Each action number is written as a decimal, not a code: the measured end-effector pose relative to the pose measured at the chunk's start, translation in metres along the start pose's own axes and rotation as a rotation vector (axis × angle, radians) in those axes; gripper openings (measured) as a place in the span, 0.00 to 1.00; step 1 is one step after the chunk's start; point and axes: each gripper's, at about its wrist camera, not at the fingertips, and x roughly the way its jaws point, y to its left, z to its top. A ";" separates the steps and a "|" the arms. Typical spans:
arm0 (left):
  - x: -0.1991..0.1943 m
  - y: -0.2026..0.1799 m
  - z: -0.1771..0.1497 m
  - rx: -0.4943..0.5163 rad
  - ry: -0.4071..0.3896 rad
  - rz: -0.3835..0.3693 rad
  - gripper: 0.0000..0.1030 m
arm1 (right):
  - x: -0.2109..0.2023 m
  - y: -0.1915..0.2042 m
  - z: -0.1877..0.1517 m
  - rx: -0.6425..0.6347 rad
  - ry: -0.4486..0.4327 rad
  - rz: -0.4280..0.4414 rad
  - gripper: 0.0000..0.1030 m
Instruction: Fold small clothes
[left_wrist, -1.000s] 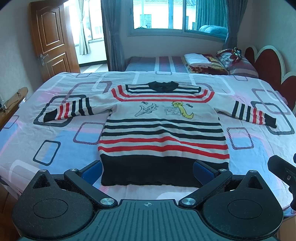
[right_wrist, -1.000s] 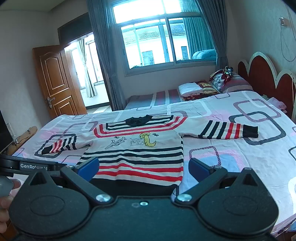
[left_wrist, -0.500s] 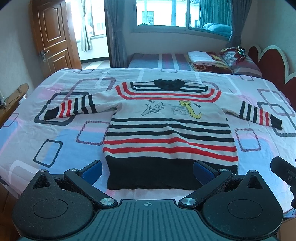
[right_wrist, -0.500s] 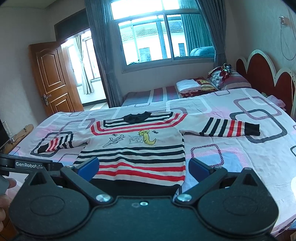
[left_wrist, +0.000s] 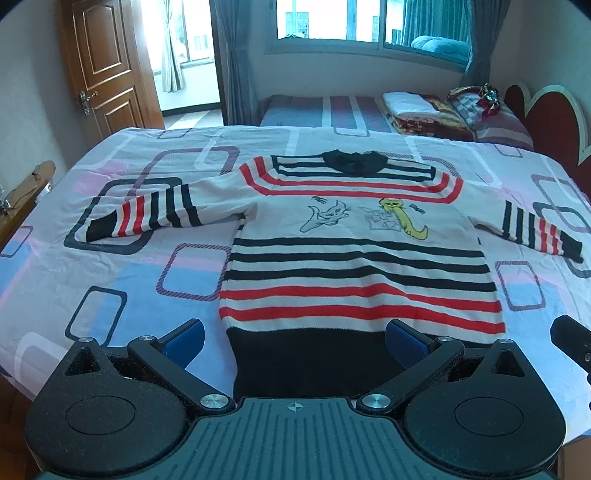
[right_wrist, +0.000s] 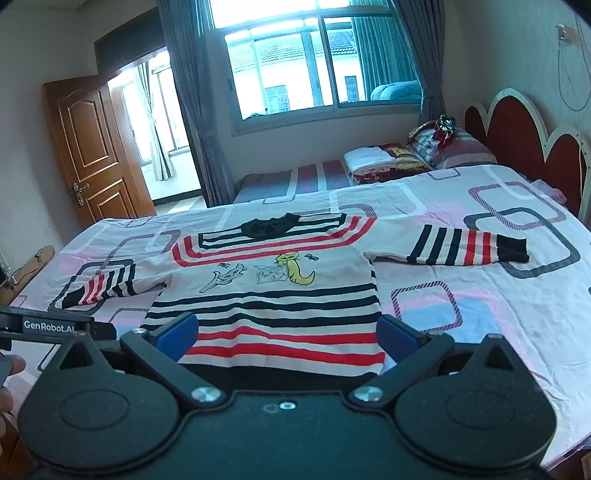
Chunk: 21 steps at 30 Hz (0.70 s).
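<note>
A small striped sweater (left_wrist: 354, 251) in white, black and red, with cartoon animals on the chest, lies flat on the bed, face up, both sleeves spread out. It also shows in the right wrist view (right_wrist: 273, 291). My left gripper (left_wrist: 293, 341) is open and empty, just above the sweater's black hem near the bed's front edge. My right gripper (right_wrist: 286, 334) is open and empty, over the hem's right part. The left gripper's body (right_wrist: 55, 326) shows at the left of the right wrist view.
The bed (left_wrist: 122, 280) has a pink, blue and white sheet with rectangle prints. Folded blankets and pillows (left_wrist: 443, 110) lie at the far right by a red headboard (right_wrist: 524, 140). A wooden door (left_wrist: 99, 66) stands at the far left. A second bed sits under the window.
Both grippers have moved forward and a little lower toward the sweater's hem; the sweater looks larger and nearer. The sweater itself has not moved.
</note>
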 end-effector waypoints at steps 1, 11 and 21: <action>0.004 0.001 0.002 0.000 0.002 -0.001 1.00 | 0.003 0.001 0.001 0.000 0.001 -0.002 0.99; 0.053 0.013 0.031 0.023 0.033 -0.027 1.00 | 0.041 0.011 0.011 0.026 0.021 -0.052 0.99; 0.107 0.013 0.066 0.085 0.019 -0.077 1.00 | 0.082 0.009 0.016 0.078 0.024 -0.175 0.99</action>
